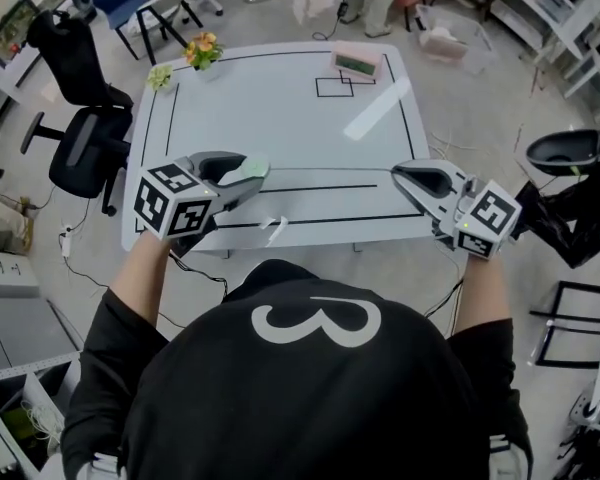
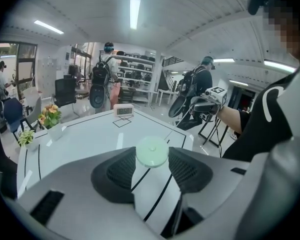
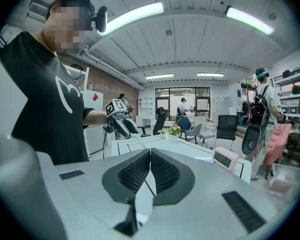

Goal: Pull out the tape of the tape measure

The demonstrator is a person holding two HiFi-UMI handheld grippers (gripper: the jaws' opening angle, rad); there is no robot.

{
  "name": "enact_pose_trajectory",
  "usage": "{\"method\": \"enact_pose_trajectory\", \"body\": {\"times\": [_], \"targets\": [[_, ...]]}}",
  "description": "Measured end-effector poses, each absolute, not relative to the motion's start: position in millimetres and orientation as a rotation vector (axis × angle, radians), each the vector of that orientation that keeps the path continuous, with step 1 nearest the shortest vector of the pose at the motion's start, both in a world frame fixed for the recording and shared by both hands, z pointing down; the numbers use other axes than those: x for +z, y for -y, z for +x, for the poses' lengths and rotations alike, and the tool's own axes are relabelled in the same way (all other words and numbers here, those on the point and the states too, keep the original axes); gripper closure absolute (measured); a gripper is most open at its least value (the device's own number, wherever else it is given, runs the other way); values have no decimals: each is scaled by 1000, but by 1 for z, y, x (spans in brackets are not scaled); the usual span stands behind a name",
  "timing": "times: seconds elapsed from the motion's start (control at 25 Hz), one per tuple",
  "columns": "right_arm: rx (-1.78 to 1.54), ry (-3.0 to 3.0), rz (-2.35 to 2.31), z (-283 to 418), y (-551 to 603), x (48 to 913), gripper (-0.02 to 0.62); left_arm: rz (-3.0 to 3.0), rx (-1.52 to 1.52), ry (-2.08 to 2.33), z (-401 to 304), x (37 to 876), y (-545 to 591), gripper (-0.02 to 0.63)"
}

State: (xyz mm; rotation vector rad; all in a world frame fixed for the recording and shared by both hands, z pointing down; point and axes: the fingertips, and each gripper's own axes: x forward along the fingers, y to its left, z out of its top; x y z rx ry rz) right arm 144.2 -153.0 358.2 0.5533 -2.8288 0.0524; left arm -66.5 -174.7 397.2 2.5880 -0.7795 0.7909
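Over the white table (image 1: 280, 108), the left gripper (image 1: 242, 176) stands part open, clamped on the round pale-green tape measure (image 2: 151, 151) between its pad tips. The case appears light, rigid and smooth, and is best gripped across its flat faces, as here. The right gripper (image 1: 405, 176), well apart, is pinched tight on the end of the tape (image 1: 330, 171), a thin, springy strip judged liable to snap back.

Round pale-green tape measure (image 2: 151, 151) clamped in left gripper (image 1: 244, 176), thin tape (image 1: 330, 170) stretched level, its end pinched in right gripper (image 1: 400, 172)
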Motion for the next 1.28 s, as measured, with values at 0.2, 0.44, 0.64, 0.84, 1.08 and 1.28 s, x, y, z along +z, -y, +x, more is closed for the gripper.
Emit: {"method": "enact_pose_trajectory", "body": {"times": [0.2, 0.44, 0.64, 0.84, 1.08, 1.28], "targets": [[65, 2825, 579, 149, 156, 361, 580, 2576, 790, 789, -73, 399, 174, 399], [82, 2803, 611, 152, 162, 371, 580, 2578, 799, 790, -75, 401, 178, 399], [116, 2782, 635, 151, 167, 383, 580, 2584, 838, 807, -79, 408, 181, 399], [125, 2778, 636, 140, 176, 389, 580, 2591, 884, 828, -83, 415, 189, 399], [140, 2765, 597, 123, 187, 391, 580, 2595, 954, 832, -91, 424, 195, 399], [145, 2765, 547, 109, 194, 395, 578, 2590, 982, 835, -91, 433, 200, 399]]}}
